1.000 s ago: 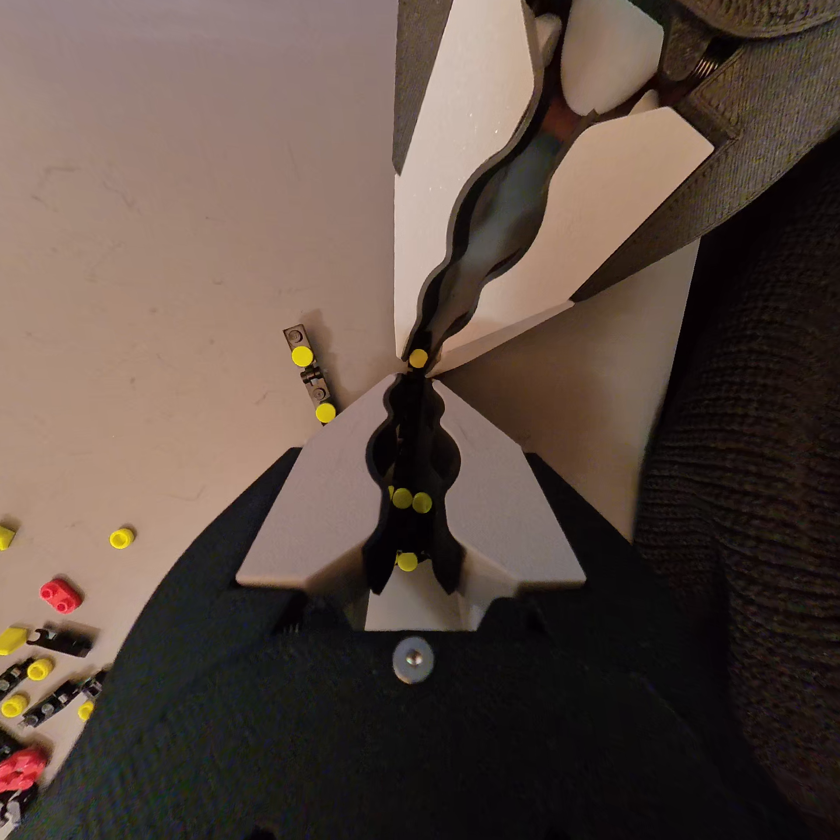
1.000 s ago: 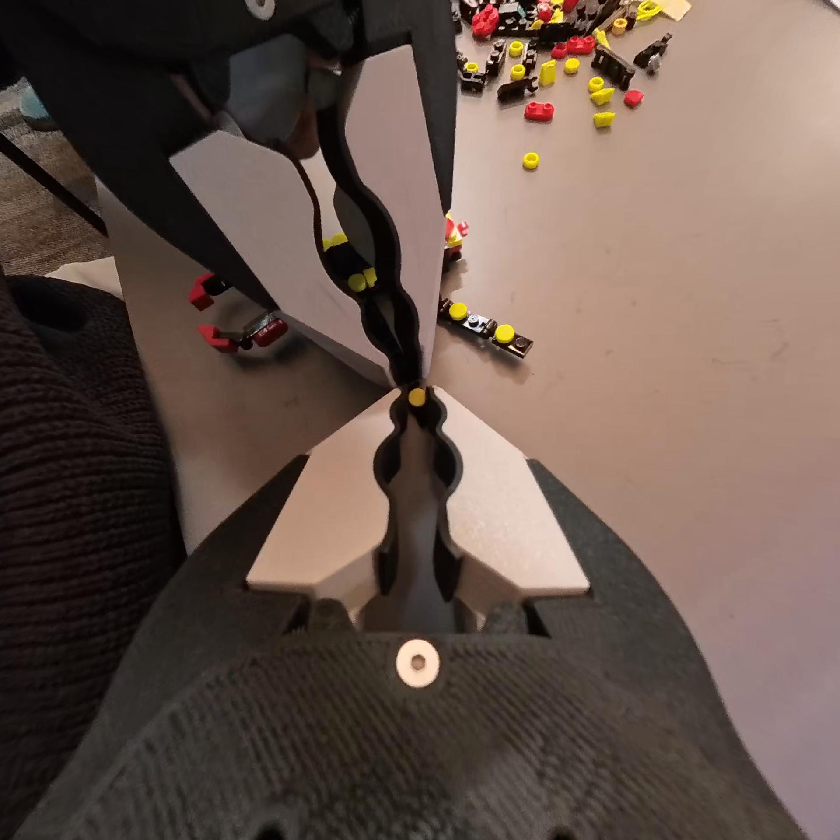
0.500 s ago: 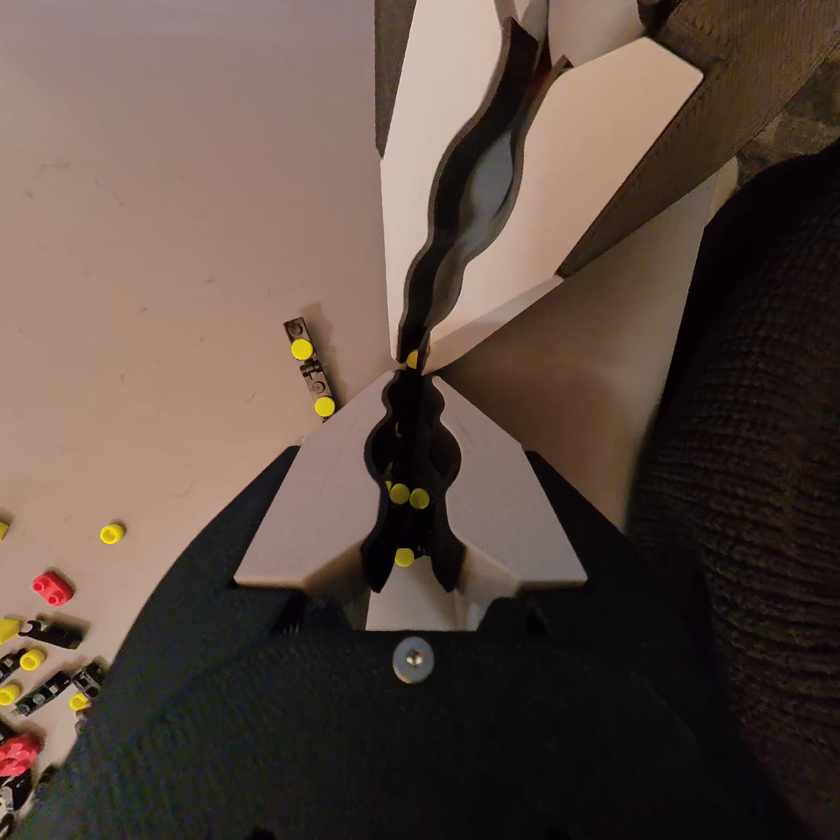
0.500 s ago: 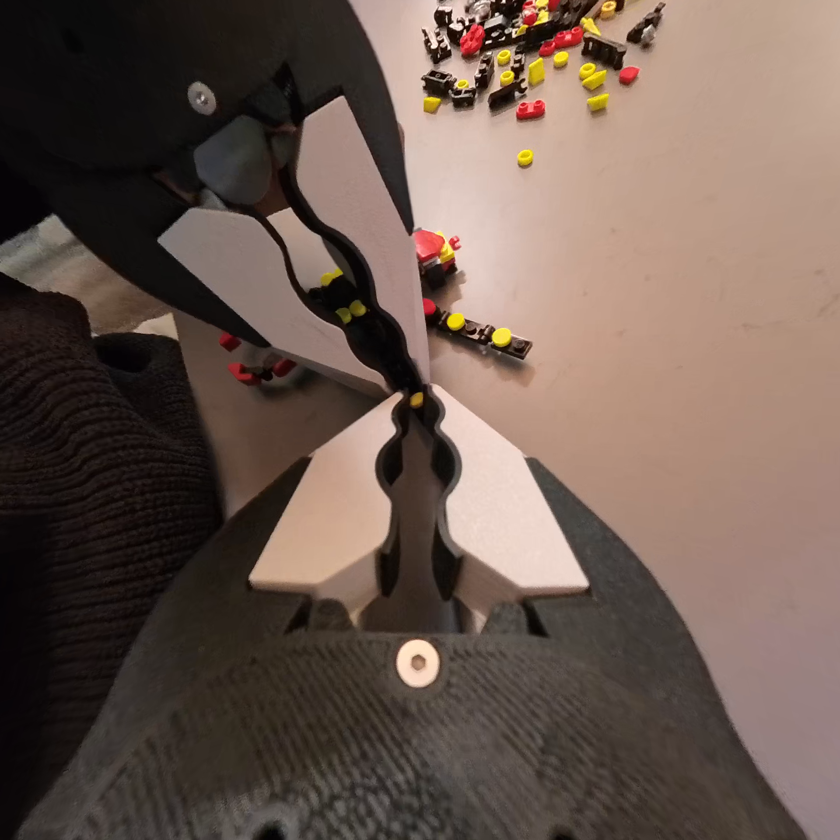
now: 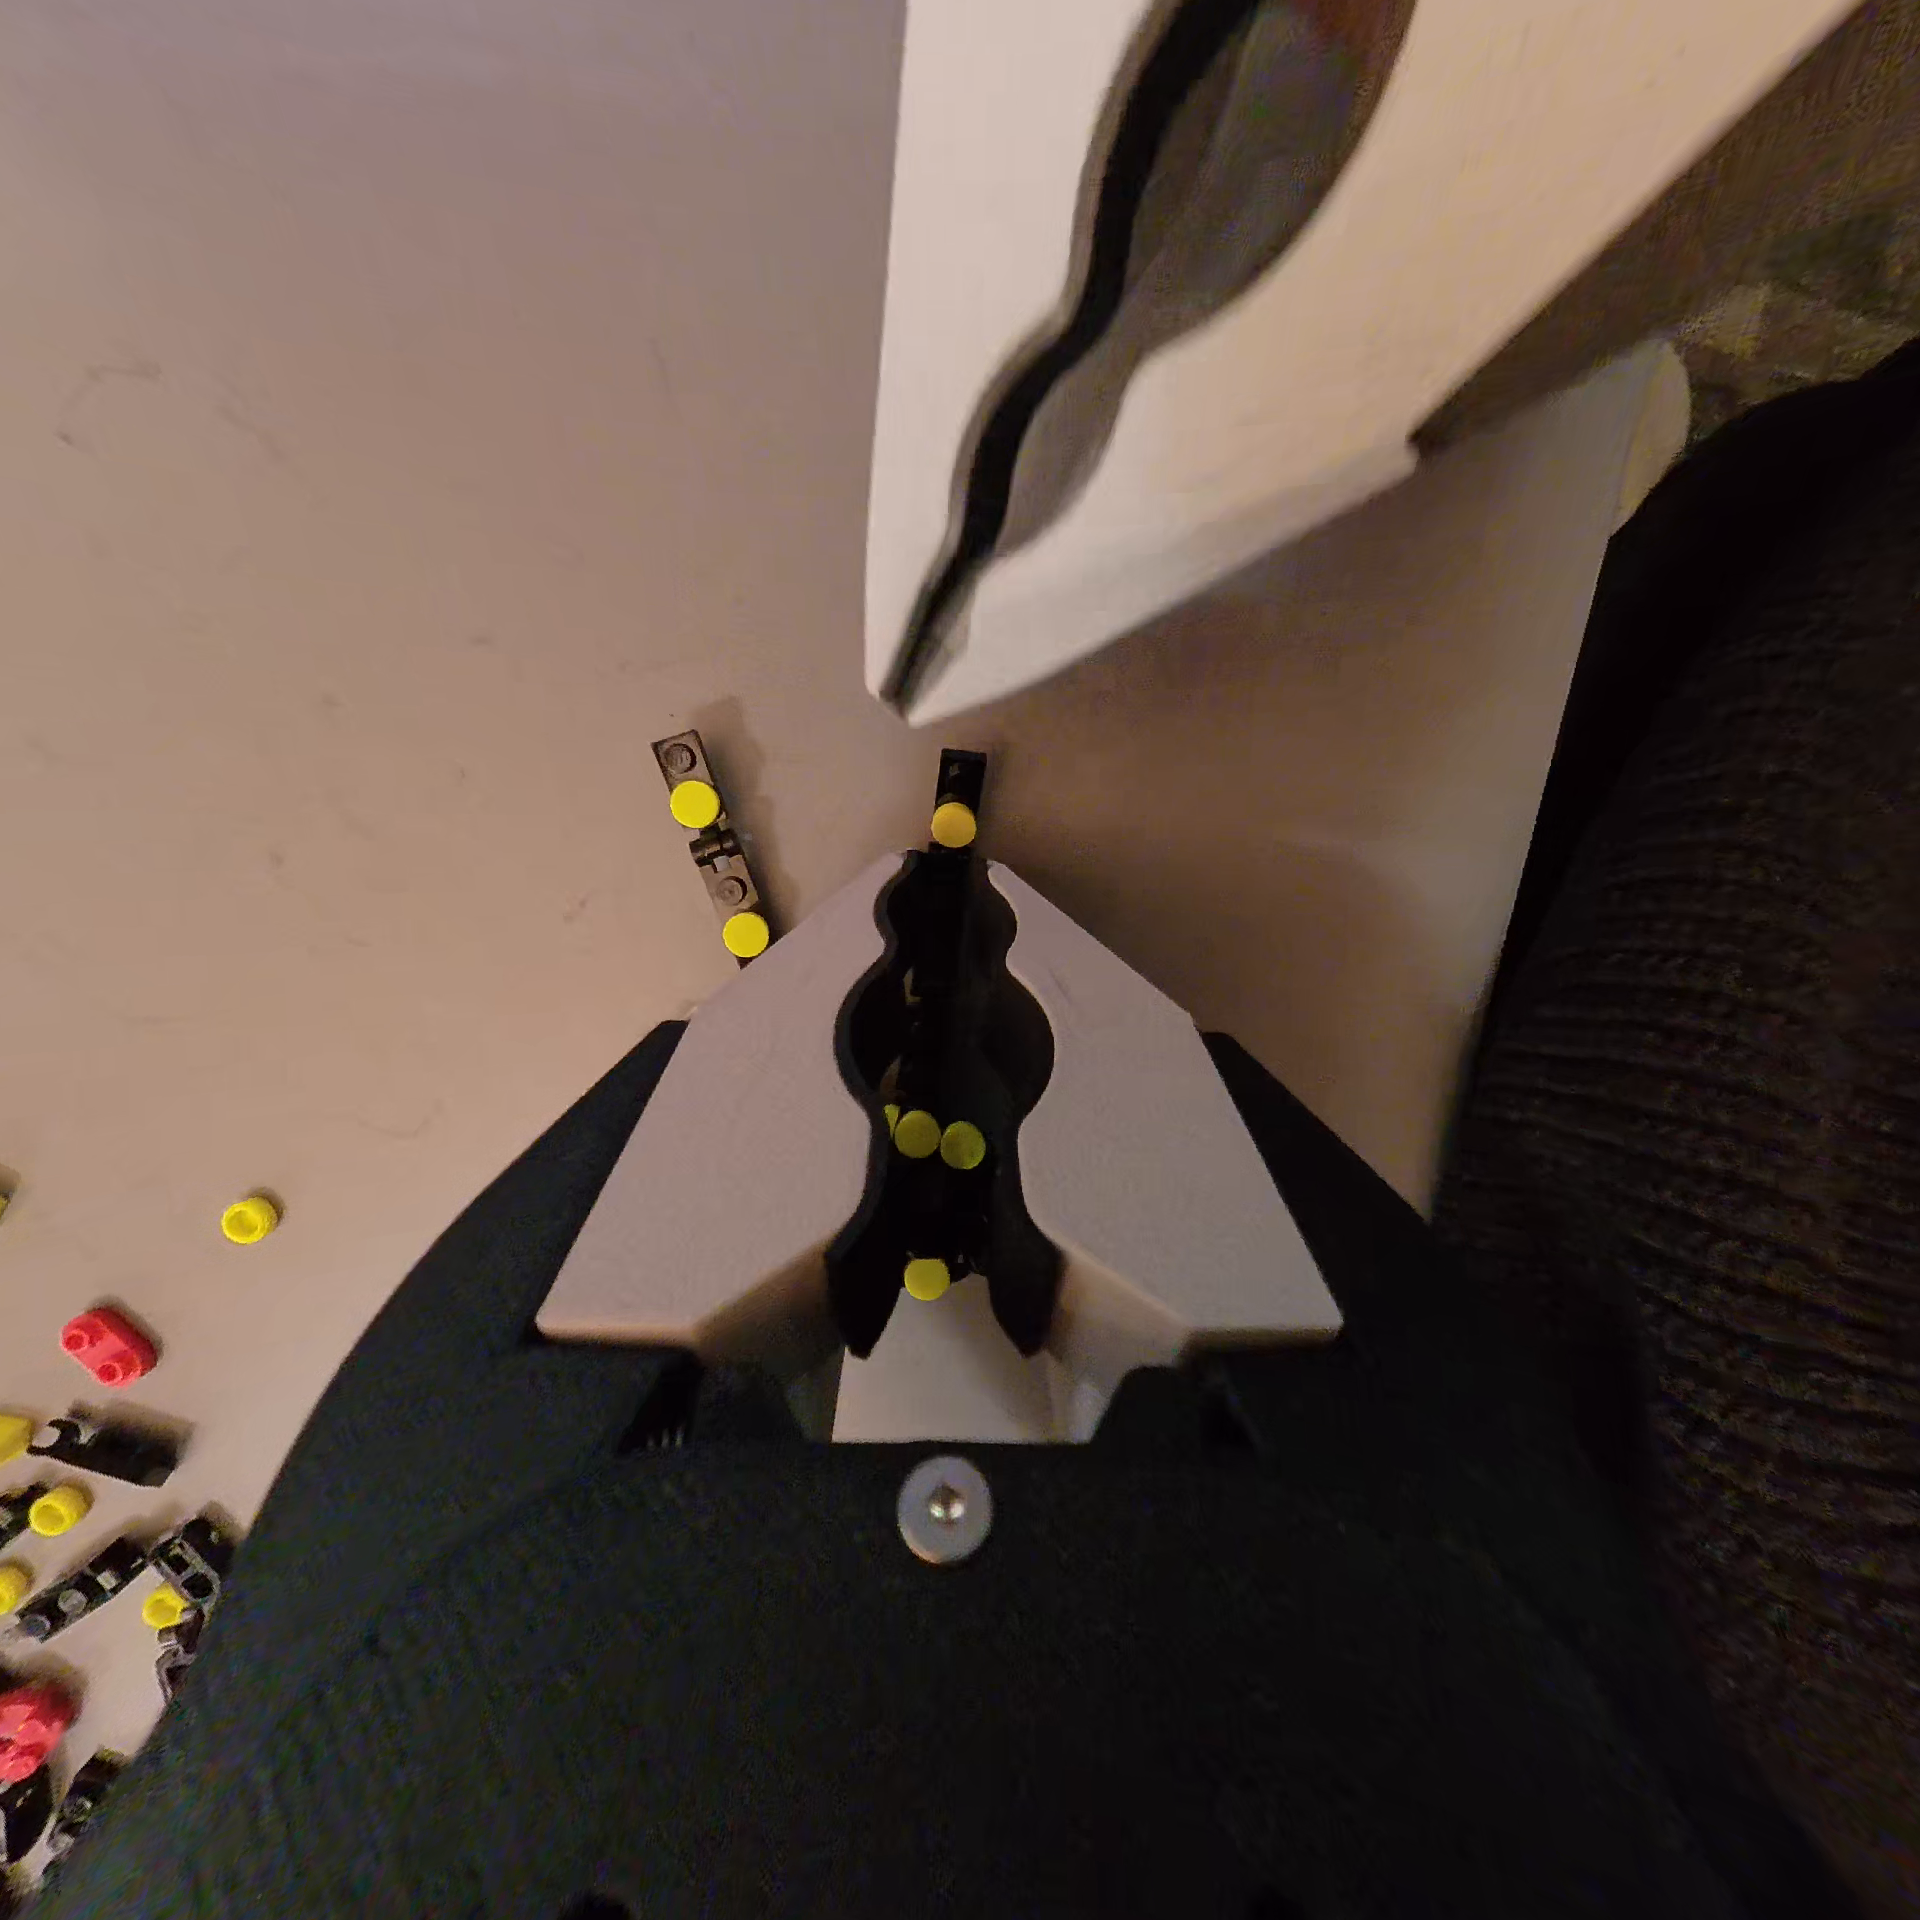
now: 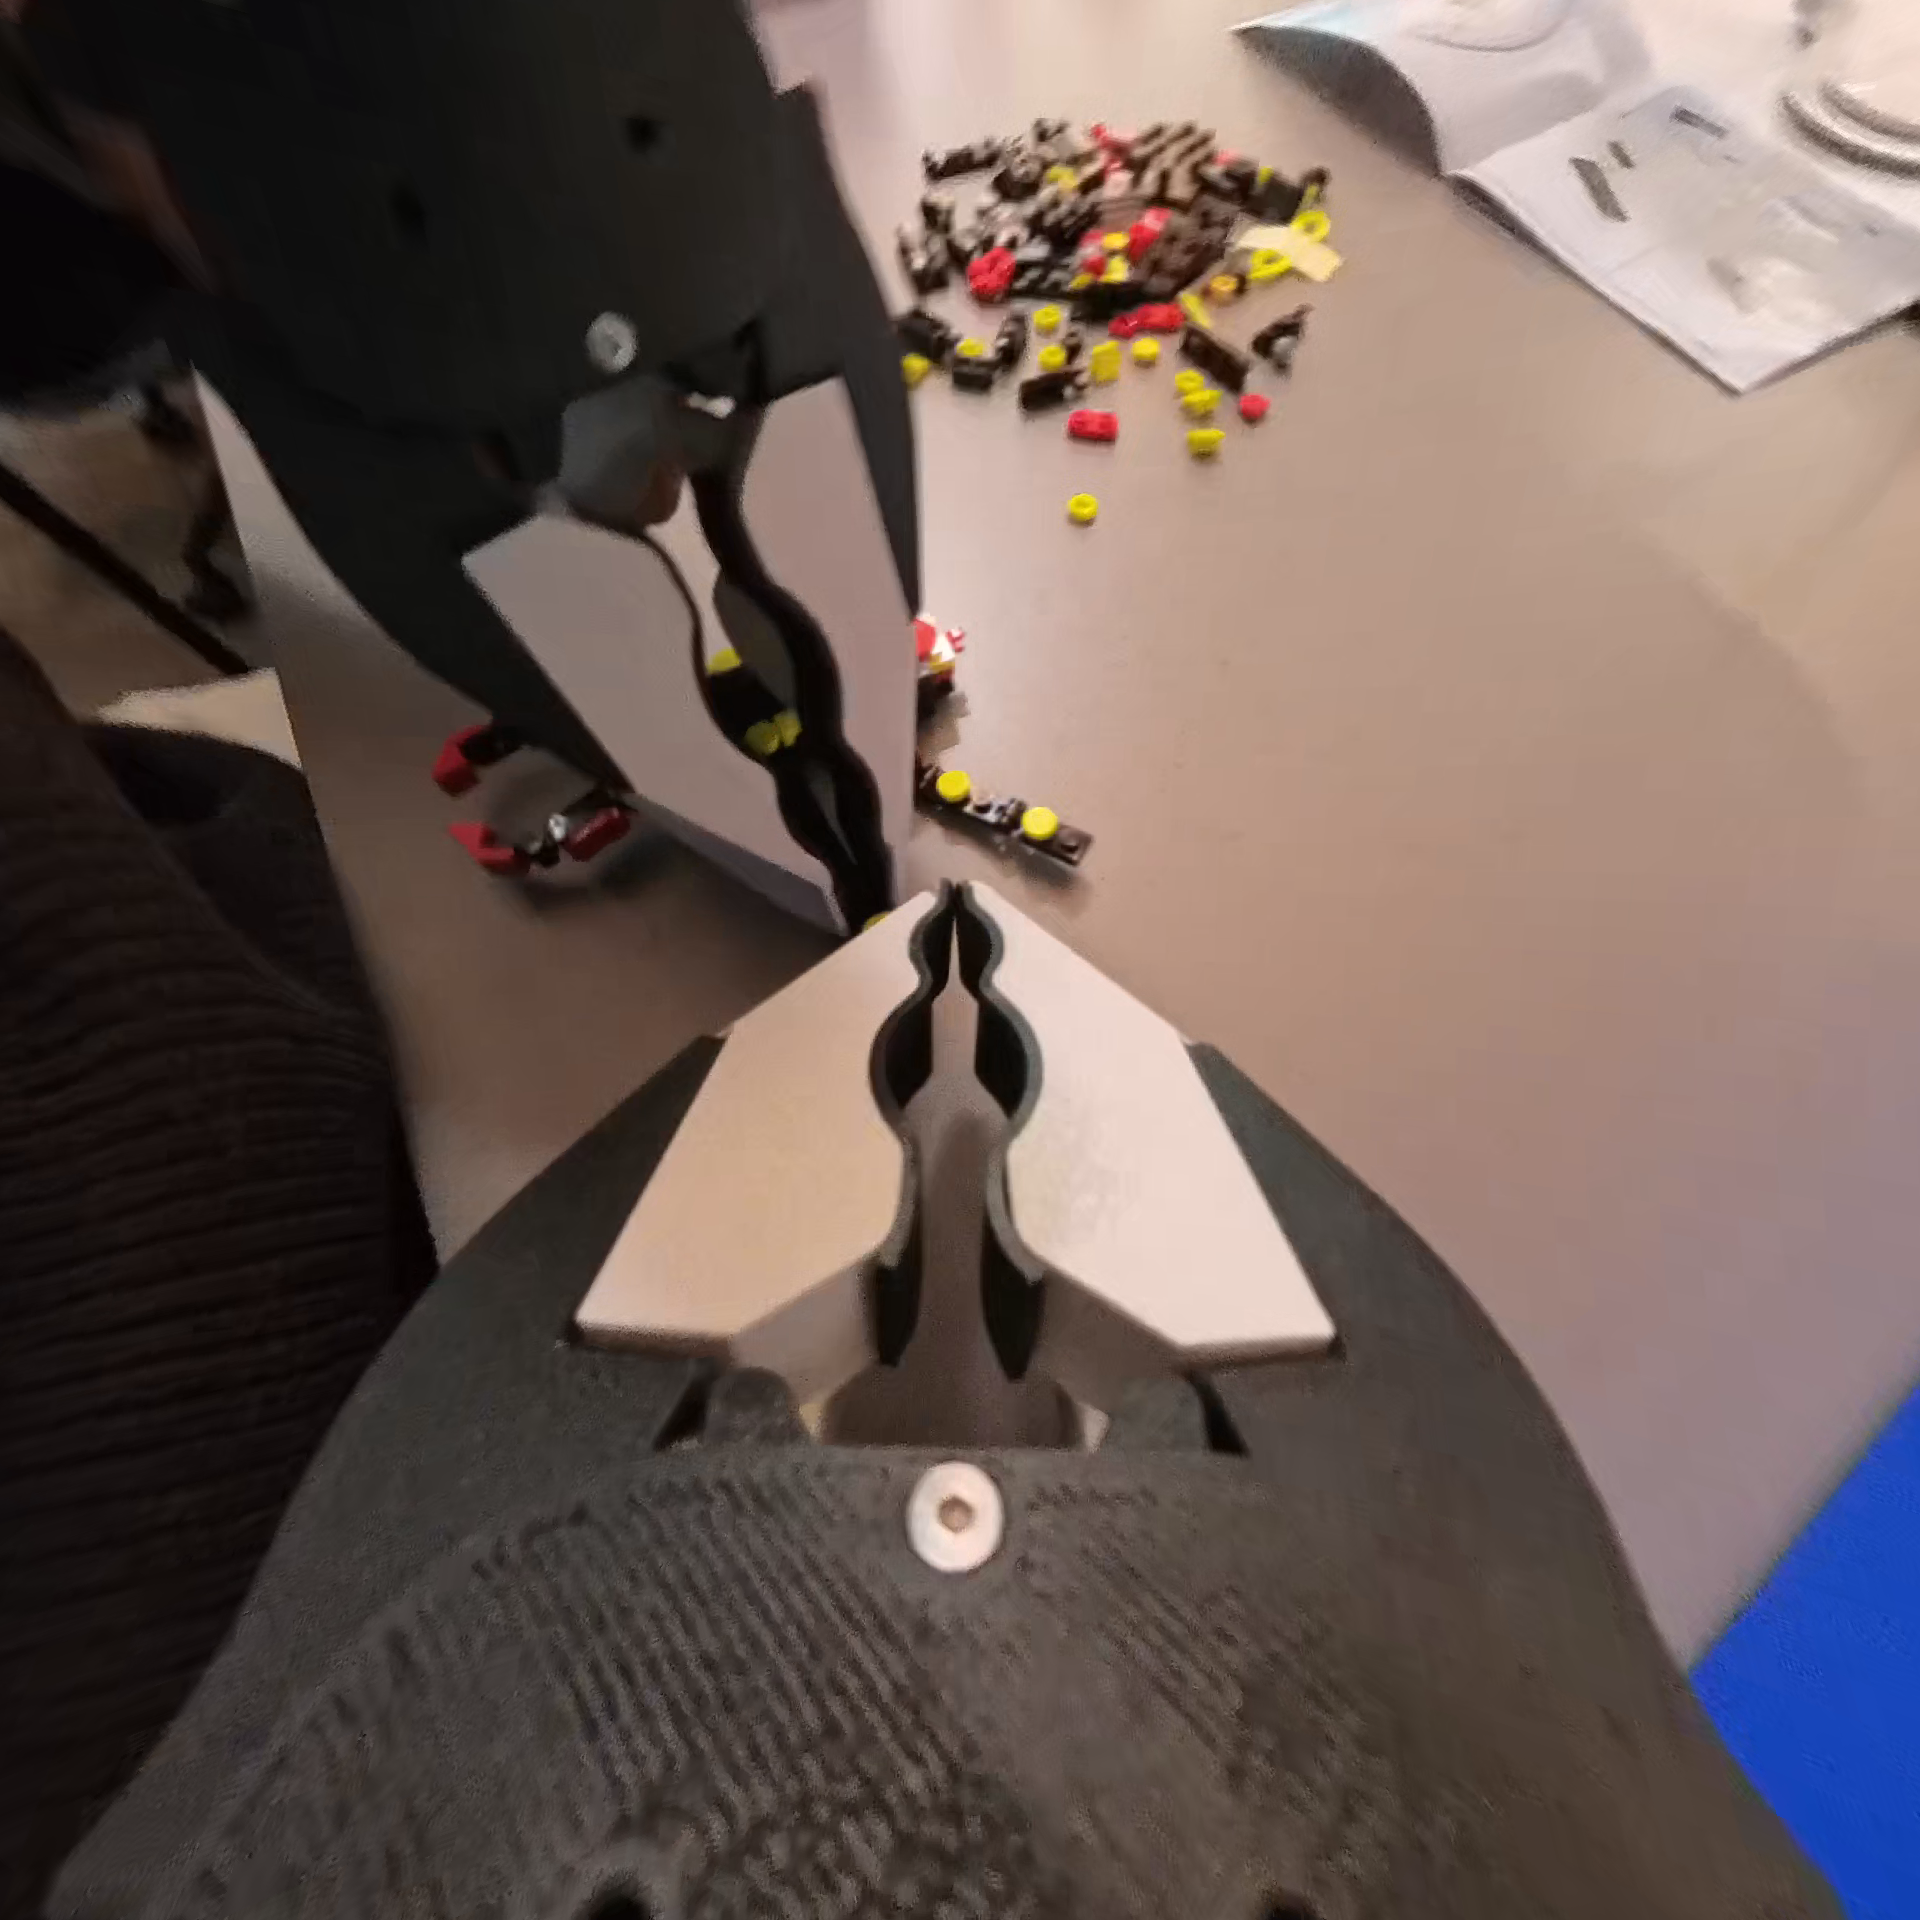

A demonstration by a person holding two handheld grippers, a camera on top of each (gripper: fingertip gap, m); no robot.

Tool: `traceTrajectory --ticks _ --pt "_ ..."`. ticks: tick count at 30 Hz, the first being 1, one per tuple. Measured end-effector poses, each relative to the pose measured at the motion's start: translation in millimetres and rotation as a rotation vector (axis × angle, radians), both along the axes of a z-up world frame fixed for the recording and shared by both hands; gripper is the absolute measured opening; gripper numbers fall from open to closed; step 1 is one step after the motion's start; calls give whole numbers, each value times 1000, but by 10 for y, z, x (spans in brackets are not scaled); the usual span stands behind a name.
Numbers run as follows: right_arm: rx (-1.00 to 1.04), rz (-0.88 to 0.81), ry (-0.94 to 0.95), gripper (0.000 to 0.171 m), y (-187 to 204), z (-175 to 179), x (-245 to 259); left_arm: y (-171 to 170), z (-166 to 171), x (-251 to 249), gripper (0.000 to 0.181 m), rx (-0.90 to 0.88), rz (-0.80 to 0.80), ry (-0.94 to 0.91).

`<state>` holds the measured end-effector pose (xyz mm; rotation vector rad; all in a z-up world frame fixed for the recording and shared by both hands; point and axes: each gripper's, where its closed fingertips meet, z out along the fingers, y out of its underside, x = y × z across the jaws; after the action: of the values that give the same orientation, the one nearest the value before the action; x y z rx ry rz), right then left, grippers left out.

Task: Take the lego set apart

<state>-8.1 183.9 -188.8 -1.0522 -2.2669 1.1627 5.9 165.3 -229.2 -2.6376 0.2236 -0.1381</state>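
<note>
Half a second ago the two grippers met tip to tip over a yellow stud; now the right gripper [image 6: 954, 906] has come away with its fingers pressed together on nothing that shows, and in the left wrist view it hangs up and ahead, clear of the piece.

The left gripper [image 5: 948, 868] is clamped on a slim black lego strip [image 5: 948, 1023] that runs lengthwise down the wavy channel between its fingers. Yellow round studs sit on the strip deep in the channel, and its end with one more yellow stud [image 5: 953, 823] pokes out just past the tips, so that stud looks to be still attached.

Going by the table [image 5: 364, 416], the job seems well along but not finished. Off to the left of the left gripper lie loose bits: a yellow round stud [image 5: 249, 1218], a red two-stud brick [image 5: 108, 1345], and black pieces. Just beside its left finger lies another black strip [image 5: 712, 847] with two yellow studs still on it. In the right wrist view a big heap of loose parts [image 6: 1117, 281] lies far ahead, a small red and yellow clump [image 6: 938, 655] sits beyond the left gripper, a red-clawed piece [image 6: 530, 821] lies to its left, and an open booklet [image 6: 1662, 166] lies far right.

The bricks are glossy hard plastic; the table is smooth matte beige; the gripper fingers are flat pale wedges with black scalloped inner edges on rough black printed bodies.
</note>
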Motion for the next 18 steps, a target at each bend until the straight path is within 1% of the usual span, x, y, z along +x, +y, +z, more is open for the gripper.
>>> traceTrajectory --ticks 3,6,8,13,16,18 --pt "72 69 16 4 -131 -106 34 3 1 0 9 11 -7 22" --pt "120 85 -15 5 -136 -237 54 4 2 -1 8 14 -6 24" --pt "114 70 -62 0 -97 -284 70 6 4 -2 9 16 -4 20" --pt "55 50 -111 0 -52 -307 76 1 4 -15 8 21 -4 27" --pt "38 61 -84 8 -79 -270 61 4 6 -17 8 23 -2 27" --pt "4 75 -101 11 -127 -258 80 4 6 -17 8 23 -1 26"
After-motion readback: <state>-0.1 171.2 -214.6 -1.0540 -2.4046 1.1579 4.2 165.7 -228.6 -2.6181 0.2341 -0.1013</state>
